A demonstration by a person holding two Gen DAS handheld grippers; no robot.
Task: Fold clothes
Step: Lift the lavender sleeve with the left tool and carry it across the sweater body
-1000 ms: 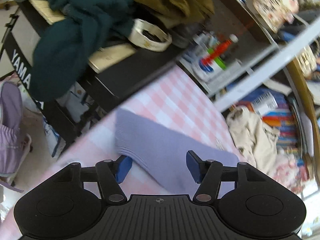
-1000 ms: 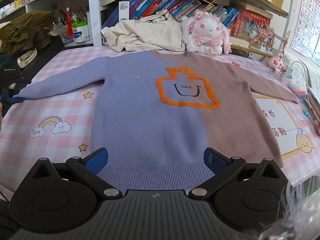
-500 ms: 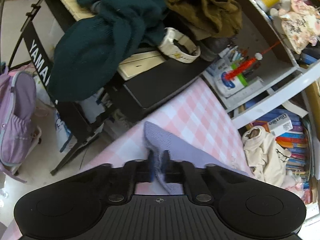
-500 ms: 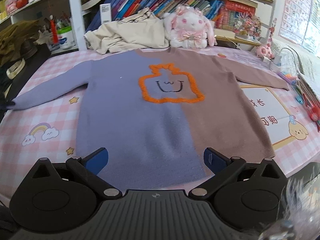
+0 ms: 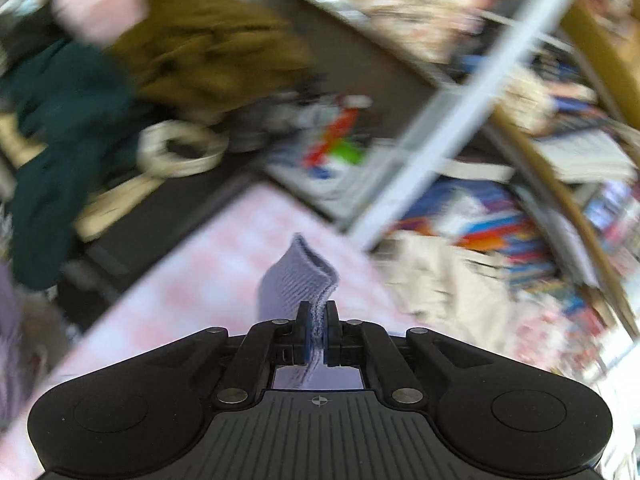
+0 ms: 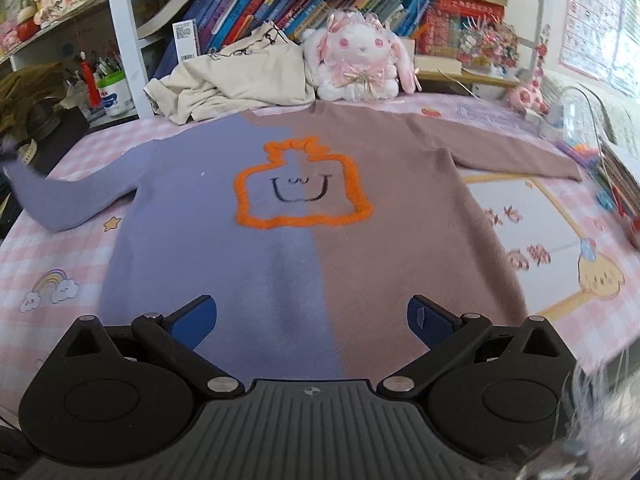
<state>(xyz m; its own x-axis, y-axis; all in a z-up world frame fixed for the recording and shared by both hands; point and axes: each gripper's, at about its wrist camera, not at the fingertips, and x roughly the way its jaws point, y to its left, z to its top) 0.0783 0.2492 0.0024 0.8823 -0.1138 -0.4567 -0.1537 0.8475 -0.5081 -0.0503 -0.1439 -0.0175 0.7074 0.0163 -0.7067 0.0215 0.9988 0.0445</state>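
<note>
Pink checked bedding (image 6: 60, 248) printed with stars and a rainbow carries our sweater (image 6: 304, 216), which lies flat, front up, half lavender and half brown, with an orange outlined face across the chest. Its brown sleeve (image 6: 516, 152) stretches out flat toward the right side of the right wrist view. The lavender sleeve (image 6: 68, 196) runs off to the left, its far end lifted off the bedding. Our left gripper (image 5: 317, 330) is clamped on the ribbed cuff (image 5: 298, 280) of that sleeve, the knit standing up folded between the closed fingers; everything behind it is blurred. Our right gripper (image 6: 312, 318) hovers near the sweater's hem with its blue fingers (image 6: 192, 318) spread wide, holding nothing. Behind the collar lie a crumpled cream garment (image 6: 236, 80) and a white plush rabbit (image 6: 356, 60), backed by a shelf of books (image 6: 256, 8).
</note>
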